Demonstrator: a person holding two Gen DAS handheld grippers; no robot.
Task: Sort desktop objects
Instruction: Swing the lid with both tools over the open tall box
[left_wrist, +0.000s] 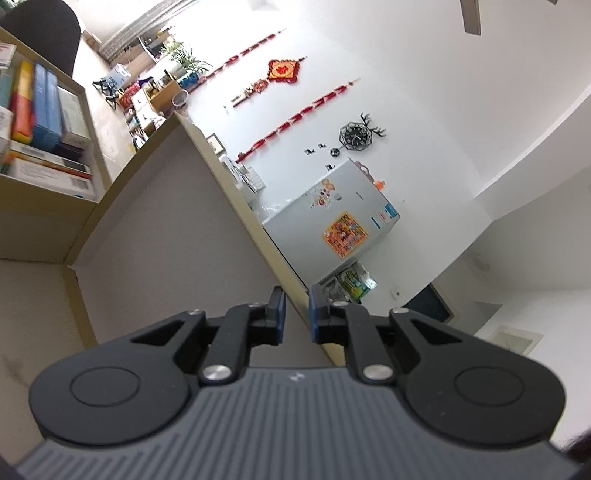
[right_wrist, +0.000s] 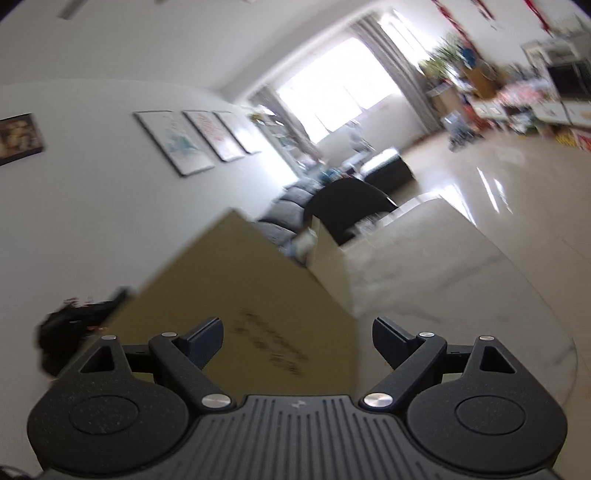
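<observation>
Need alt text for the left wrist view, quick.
The left tongs, nearly closed and holding nothing, point up over a beige desk partition toward a white fridge and wall clock. Books fill a shelf at left.

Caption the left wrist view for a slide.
Left gripper, empty and slightly open, points past a beige desk partition toward a white refrigerator.

Nothing can be read letter for letter in either view. In the left wrist view, the book spines (left_wrist: 40, 107) on the shelf far up and left of the fingers, the orange poster (left_wrist: 345, 235) and blue label (left_wrist: 384, 216) on the white fridge (left_wrist: 325, 206) just above and right of the fingertips carry print too small to make out. In the right wrist view, dark printing (right_wrist: 273, 347) on the cardboard box (right_wrist: 236, 288) between the fingers is blurred past reading, as is the red lettering on a framed picture (right_wrist: 214, 134) on the wall well above them.
</observation>
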